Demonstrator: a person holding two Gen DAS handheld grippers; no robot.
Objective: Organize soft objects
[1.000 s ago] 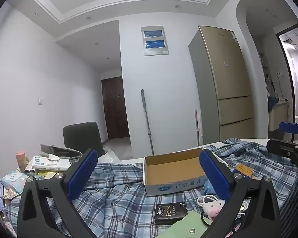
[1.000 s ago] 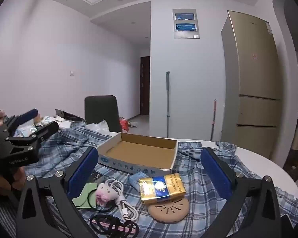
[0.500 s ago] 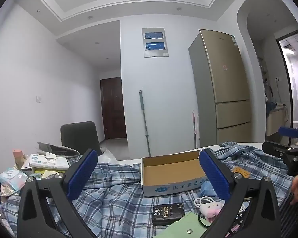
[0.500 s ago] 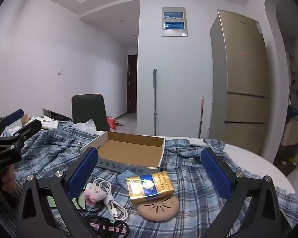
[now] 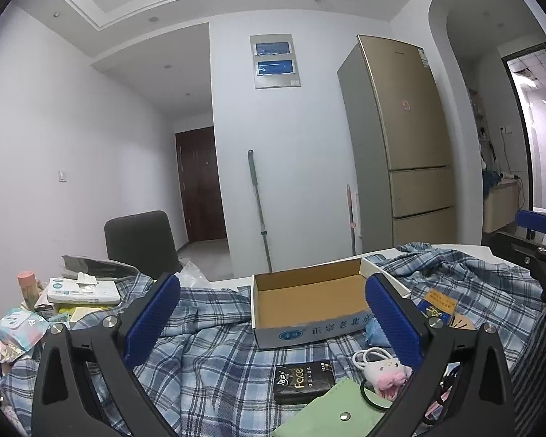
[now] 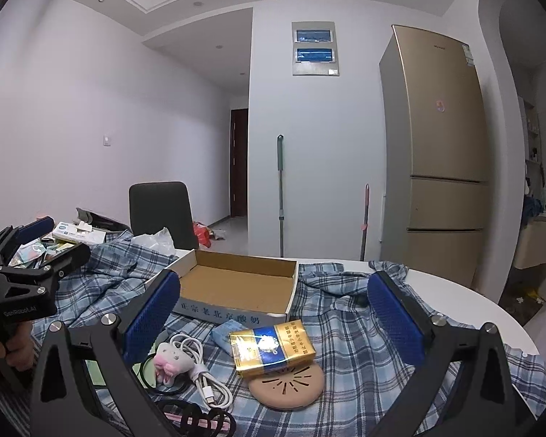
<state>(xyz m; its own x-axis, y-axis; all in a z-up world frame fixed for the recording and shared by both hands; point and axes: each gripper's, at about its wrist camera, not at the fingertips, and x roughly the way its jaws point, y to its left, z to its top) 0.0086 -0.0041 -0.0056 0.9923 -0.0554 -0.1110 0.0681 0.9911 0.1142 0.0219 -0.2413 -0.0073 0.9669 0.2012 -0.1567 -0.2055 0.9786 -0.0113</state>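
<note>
Both your cameras have drifted slightly since a second ago: the cardboard box now sits a bit left of where it was in each view, nothing on the table has shifted. Your left gripper is spread wide, nothing between the blue pads, hovering over the plaid shirt. Your right gripper is spread just as wide, also holding nothing.

The shirt lies crumpled across the white round table, under everything else. The box sits on it, open and upright, interior bare.

Near side of the box, in the right wrist view: pink plush charm lying on a coiled white cable, small blue packet touching the gold-and-blue carton, which rests partly on a tan round disc. In the left wrist view: black tissue pack beside a green pouch.

Clutter pile at far left, well apart from the box.
</note>
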